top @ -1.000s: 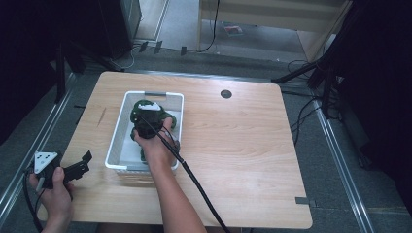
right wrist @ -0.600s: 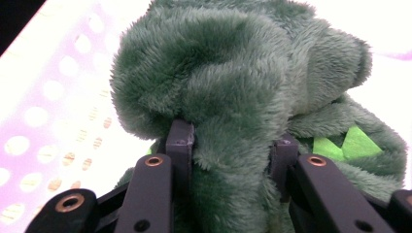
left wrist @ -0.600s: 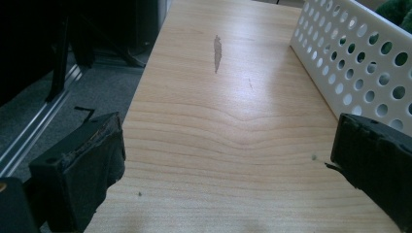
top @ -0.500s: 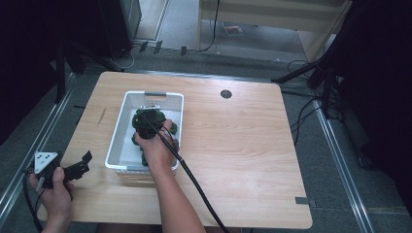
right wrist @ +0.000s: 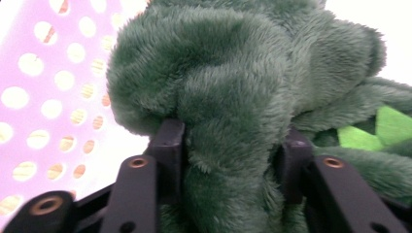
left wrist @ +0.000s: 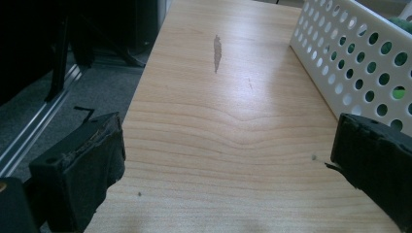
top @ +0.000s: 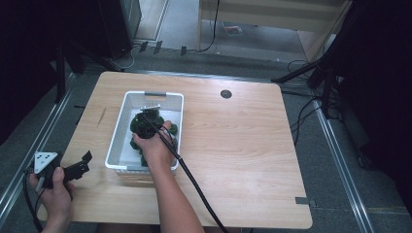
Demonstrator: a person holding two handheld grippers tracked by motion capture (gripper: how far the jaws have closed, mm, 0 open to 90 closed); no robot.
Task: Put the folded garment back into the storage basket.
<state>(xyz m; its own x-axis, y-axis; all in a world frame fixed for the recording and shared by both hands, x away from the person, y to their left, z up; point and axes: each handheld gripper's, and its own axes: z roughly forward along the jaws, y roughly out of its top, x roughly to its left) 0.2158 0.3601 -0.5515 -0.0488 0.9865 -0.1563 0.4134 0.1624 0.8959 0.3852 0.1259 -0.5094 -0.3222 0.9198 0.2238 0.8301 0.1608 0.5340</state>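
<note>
- The right gripper (right wrist: 228,145) has plush between its jaws; they have just been opening, though the pads still touch the green toy (right wrist: 233,82), which lies inside the white basket (top: 121,128).
- Risk: loosening fur could snag on a pad and drag the toy out.
- The left gripper (left wrist: 228,165) is spread, idle near the table's (top: 252,160) left edge.

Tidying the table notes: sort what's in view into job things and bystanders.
In the job:
green plush toy
white perforated basket
right gripper, jaws just opening, plush between them

Lying about:
left gripper, open over bare table
table's grommet hole
</note>
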